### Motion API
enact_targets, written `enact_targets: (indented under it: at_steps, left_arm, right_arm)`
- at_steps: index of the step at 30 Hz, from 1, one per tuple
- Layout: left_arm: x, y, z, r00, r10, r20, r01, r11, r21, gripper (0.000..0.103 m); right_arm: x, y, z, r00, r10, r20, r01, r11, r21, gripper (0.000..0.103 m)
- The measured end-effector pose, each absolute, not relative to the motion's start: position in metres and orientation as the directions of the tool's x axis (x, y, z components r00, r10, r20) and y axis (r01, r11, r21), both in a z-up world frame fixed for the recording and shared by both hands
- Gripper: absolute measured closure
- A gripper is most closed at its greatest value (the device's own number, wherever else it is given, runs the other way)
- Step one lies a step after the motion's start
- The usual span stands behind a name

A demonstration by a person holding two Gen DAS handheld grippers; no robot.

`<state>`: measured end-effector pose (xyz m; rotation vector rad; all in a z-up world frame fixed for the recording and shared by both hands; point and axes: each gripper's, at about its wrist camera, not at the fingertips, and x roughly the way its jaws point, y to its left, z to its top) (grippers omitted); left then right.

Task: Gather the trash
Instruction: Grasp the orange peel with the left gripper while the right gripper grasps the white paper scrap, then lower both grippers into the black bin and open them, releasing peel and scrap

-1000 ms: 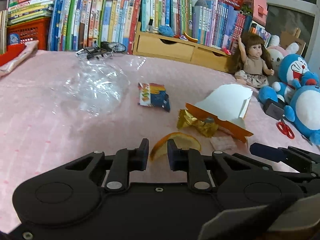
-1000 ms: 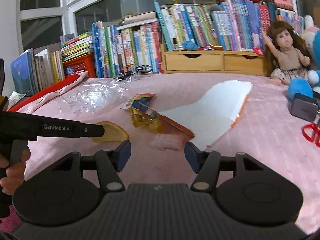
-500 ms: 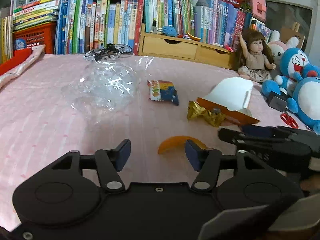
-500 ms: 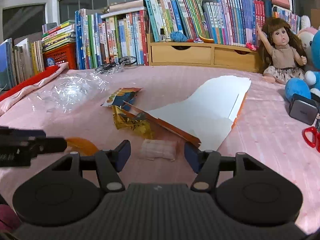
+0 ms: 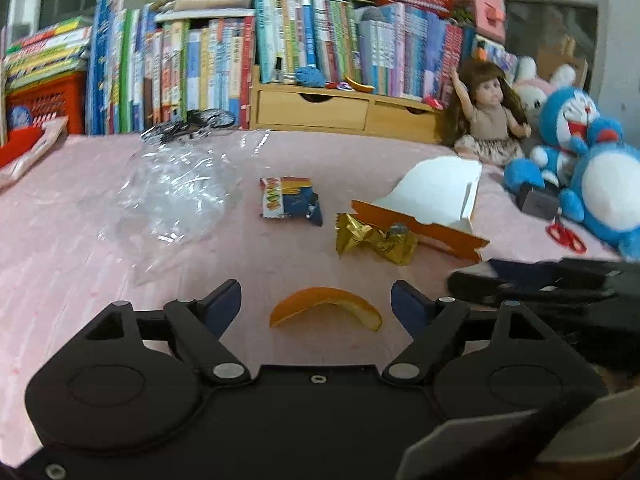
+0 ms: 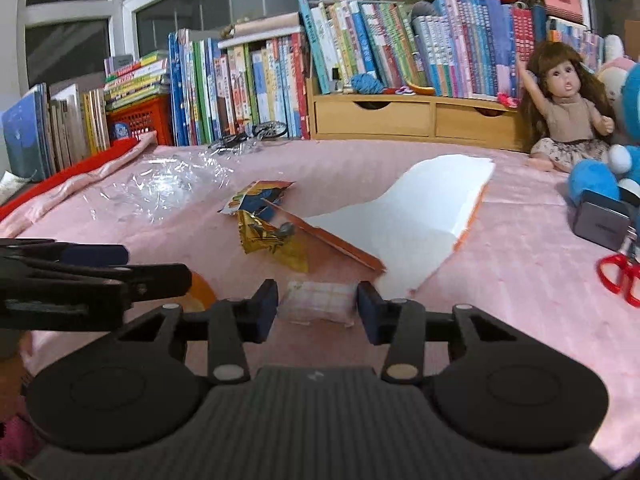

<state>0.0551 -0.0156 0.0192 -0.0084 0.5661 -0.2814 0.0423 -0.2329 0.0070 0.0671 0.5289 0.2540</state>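
Observation:
On the pink cloth an orange peel lies flat between the fingers of my left gripper. Its jaws are opening and neither pad touches the peel. My right gripper is closing around a small clear packet; its pads stand right at the packet's edges without squeezing it. In the right wrist view the left gripper half hides the peel. Beyond lie a gold foil wrapper, a blue snack wrapper, a white and orange card and clear plastic film.
Books and a wooden drawer unit line the back edge. A doll and blue plush toys sit at the right, with red scissors and a grey box. A red basket stands at the far left.
My left gripper has let go of the orange peel and opened wide; the peel now lies on the cloth. My right gripper came up to the small packet and its jaws narrowed around it.

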Motion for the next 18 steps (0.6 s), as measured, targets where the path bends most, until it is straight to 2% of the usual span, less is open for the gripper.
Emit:
enact_targets:
  at_steps: [4,9,12,13,18]
  left_arm:
    - [0.061,-0.027,0.014,0.804,-0.254,-0.538,0.281,0.959,-0.034,0.021]
    - [0.071,-0.037,0.005,0.774,-0.264,-0.576,0.294,0.955,-0.043,0.022]
    - [0.075,-0.039,-0.001,0.765,-0.246,-0.595,0.28,0.959,-0.037,0.031]
    - [0.074,-0.039,-0.001,0.774,-0.234,-0.589,0.271,0.962,-0.026,0.04]
    - [0.072,-0.034,0.002,0.768,-0.237,-0.595,0.267,0.963,-0.039,0.056]
  right_arm:
    - [0.035,-0.247,0.011,0.843,0.237,-0.482,-0.198,0.972,0.131,0.054]
    - [0.034,-0.252,0.009,0.844,0.229,-0.484,-0.18,0.973,0.147,0.053]
    - [0.034,-0.251,0.006,0.842,0.233,-0.486,-0.181,0.972,0.153,0.053]
    - [0.034,-0.251,0.006,0.842,0.235,-0.485,-0.182,0.971,0.155,0.053]
    - [0.032,-0.251,0.006,0.842,0.243,-0.482,-0.187,0.969,0.162,0.053]
